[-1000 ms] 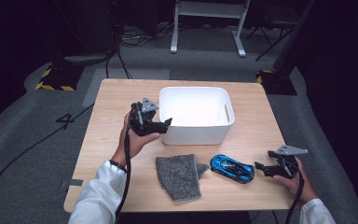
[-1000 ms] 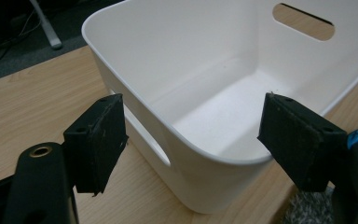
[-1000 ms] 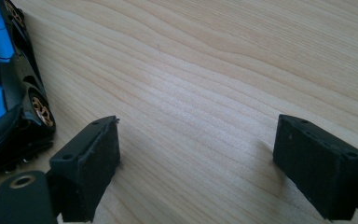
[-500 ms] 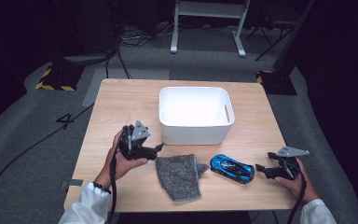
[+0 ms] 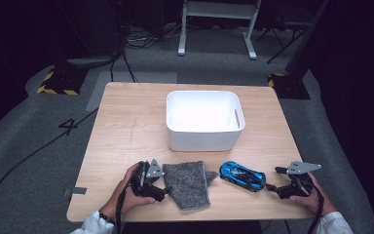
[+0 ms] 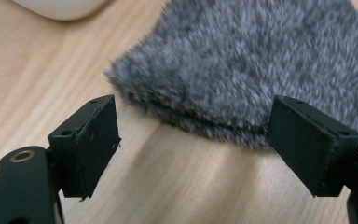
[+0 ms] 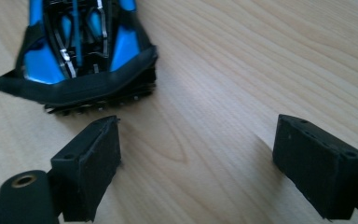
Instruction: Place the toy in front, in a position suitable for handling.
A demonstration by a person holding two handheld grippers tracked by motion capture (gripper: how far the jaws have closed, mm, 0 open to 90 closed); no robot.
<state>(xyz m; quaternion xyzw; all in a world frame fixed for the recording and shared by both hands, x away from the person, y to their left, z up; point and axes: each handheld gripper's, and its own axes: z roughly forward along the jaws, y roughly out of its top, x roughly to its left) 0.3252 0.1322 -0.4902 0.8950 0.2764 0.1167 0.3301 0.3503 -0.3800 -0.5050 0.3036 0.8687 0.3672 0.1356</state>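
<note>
A grey fuzzy cloth [image 5: 190, 183] lies flat on the wooden table [image 5: 126, 126] near its front edge. My left gripper [image 5: 164, 189] is low at the cloth's left edge, open, and its jaws have just been opening. In the left gripper view the cloth [image 6: 261, 60] has its folded edge just beyond the wide-set pads [image 6: 93, 140], with bare wood between them. A blue toy car [image 5: 242, 175] sits to the right of the cloth. My right gripper [image 5: 272, 186] is open behind the car, whose rear end [image 7: 79, 51] lies just past the left pad.
A white plastic bin [image 5: 204, 119] stands in the middle of the table behind the cloth and car; its corner [image 6: 60, 7] appears in the left gripper view. Around the table are grey floor, cables and a metal stand's legs [image 5: 216, 29].
My left hand has come down and back from beside the bin to the cloth's left edge near the table's front. The right hand and the car have stayed put.
</note>
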